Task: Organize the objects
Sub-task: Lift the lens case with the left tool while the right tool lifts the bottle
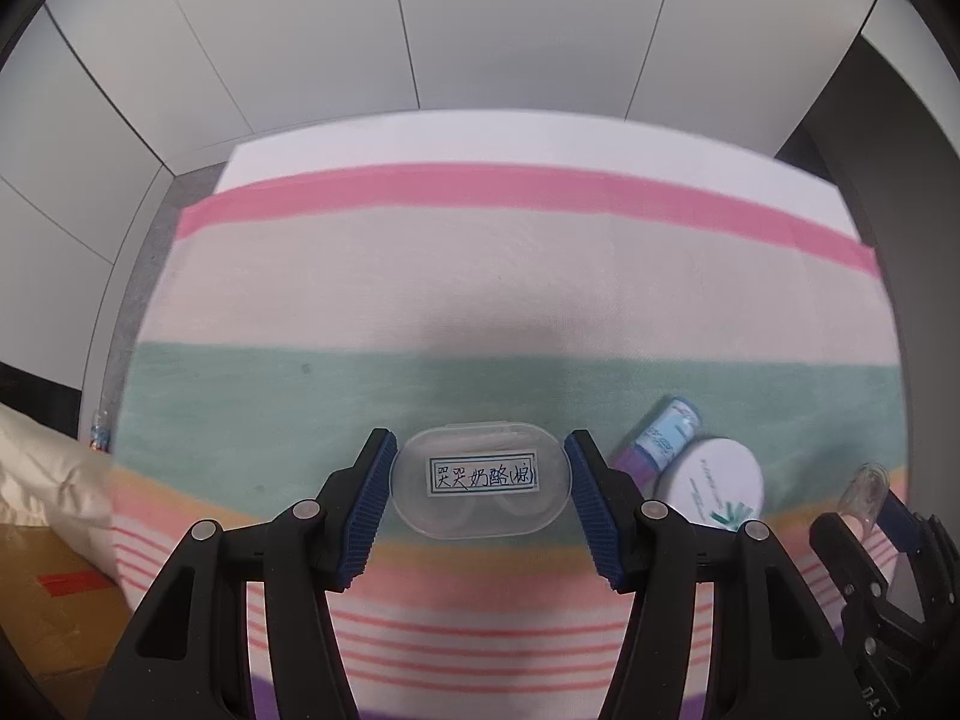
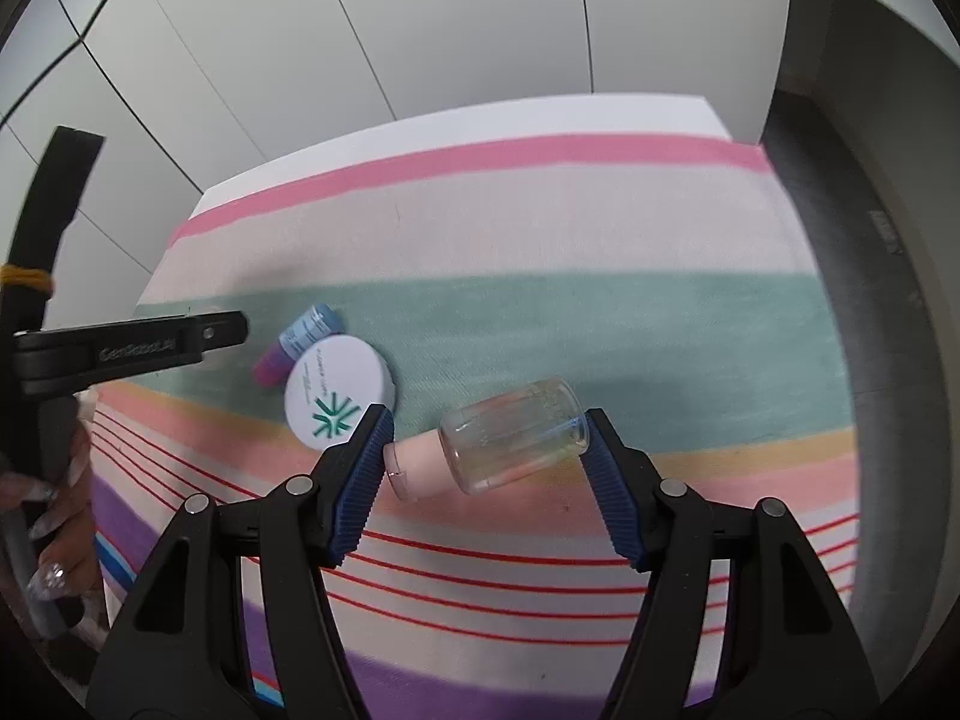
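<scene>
I see a pink, green, orange and purple striped cloth [image 2: 600, 324], a clear pink-capped glass bottle [image 2: 498, 438], and a white round tin [image 2: 339, 390] with a green emblem.

Both wrist views look forward and down, close over the striped cloth [image 1: 480, 276]. They share the white jar [image 1: 714, 483] [image 2: 339, 399].

A striped cloth [image 1: 480, 300] in pink, cream, green, orange and purple bands covered the white desk [image 1: 420, 144]. Behind the desk rose a wall of pale grey panels [image 1: 510, 18] divided by thin dark seams. Left of the desk lay a cream cushion [image 1: 42, 468] above a brown cardboard box [image 1: 54, 606]. To the desk's right stood a dark panel [image 2: 864, 96], and the light was soft and even.
</scene>
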`<state>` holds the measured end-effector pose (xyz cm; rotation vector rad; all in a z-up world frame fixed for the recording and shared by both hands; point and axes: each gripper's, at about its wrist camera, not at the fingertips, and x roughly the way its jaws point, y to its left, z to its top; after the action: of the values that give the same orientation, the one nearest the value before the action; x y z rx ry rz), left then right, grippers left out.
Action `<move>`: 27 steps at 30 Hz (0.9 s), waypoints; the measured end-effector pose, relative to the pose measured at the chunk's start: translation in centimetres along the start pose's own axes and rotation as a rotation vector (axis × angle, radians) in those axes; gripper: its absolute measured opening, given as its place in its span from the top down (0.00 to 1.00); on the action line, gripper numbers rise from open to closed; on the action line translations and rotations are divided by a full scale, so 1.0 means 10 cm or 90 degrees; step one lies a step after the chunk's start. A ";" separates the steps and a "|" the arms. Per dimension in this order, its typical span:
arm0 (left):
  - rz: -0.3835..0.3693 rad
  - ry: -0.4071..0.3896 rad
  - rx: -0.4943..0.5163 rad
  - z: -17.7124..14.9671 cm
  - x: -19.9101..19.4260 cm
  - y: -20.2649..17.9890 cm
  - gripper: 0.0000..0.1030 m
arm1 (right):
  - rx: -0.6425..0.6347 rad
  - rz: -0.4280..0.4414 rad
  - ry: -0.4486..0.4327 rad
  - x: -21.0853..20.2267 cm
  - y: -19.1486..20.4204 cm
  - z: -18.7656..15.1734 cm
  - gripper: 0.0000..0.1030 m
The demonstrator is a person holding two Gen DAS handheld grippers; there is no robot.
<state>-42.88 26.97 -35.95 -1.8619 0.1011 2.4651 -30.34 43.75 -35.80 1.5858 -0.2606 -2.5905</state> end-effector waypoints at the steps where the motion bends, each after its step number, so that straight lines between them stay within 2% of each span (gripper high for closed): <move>1: 0.000 -0.006 -0.002 0.02 -0.08 0.01 0.43 | -0.002 -0.005 0.000 -0.05 0.04 0.02 0.36; 7: 0.000 -0.046 -0.005 0.05 -0.71 0.15 0.43 | -0.016 -0.029 -0.029 -0.50 0.17 0.45 0.36; 10: -0.004 -0.073 -0.002 -0.09 -1.19 0.41 0.43 | -0.029 -0.038 -0.056 -0.89 0.30 0.49 0.36; 23: -0.013 -0.183 -0.003 -0.28 -2.97 0.68 0.43 | -0.078 -0.065 -0.167 -2.60 0.97 0.94 0.36; 27: 0.011 -0.206 0.003 -0.38 -3.39 0.69 0.43 | -0.094 -0.084 -0.181 -2.92 1.15 0.98 0.36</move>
<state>-30.51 19.74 -4.23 -1.4408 0.1099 2.7334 -25.88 38.32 -3.65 1.2242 0.0175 -2.8582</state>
